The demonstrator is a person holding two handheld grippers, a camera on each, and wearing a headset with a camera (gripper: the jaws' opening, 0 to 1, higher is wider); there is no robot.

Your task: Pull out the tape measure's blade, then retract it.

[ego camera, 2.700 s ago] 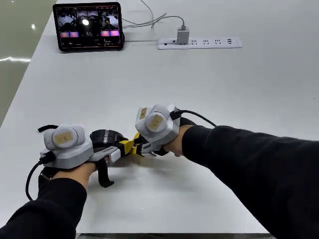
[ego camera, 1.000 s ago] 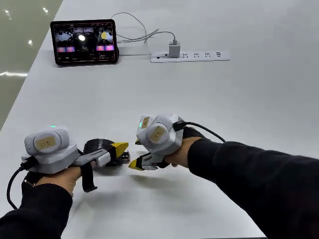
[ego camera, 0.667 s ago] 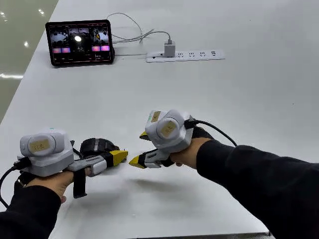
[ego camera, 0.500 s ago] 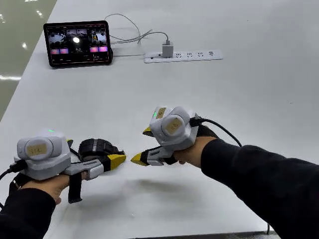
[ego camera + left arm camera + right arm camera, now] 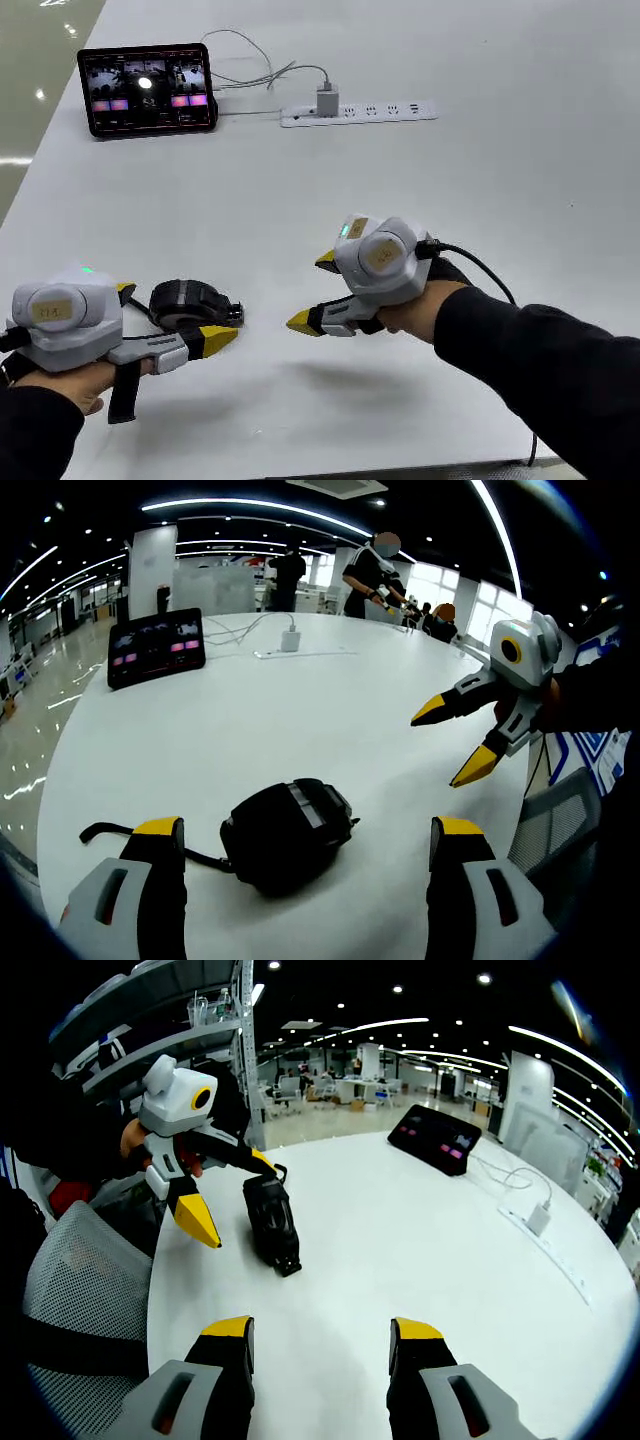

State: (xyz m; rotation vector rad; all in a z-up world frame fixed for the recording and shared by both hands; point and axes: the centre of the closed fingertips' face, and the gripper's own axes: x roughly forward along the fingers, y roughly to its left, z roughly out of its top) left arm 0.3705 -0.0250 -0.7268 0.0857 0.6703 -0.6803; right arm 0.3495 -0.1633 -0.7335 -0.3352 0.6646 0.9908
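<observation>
Now both grippers are open over the white table [image 5: 450,170], with nothing held.
Your left gripper [image 5: 172,313] has wide jaws either side of the black tape measure [image 5: 190,303], which lies at its 12 o'clock. Your right gripper [image 5: 313,292], equally wide, waits well apart at the tape's 3 o'clock. The left gripper view adds a strap [image 5: 105,831] trailing toward 9 o'clock.

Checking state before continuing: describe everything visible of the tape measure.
The tape measure is a rounded black case with a grey band, looking plastic, lying on the white table. No blade is drawn out. A black strap trails from it. It sits between the open jaws of the left hand-held gripper, apparently untouched.
</observation>
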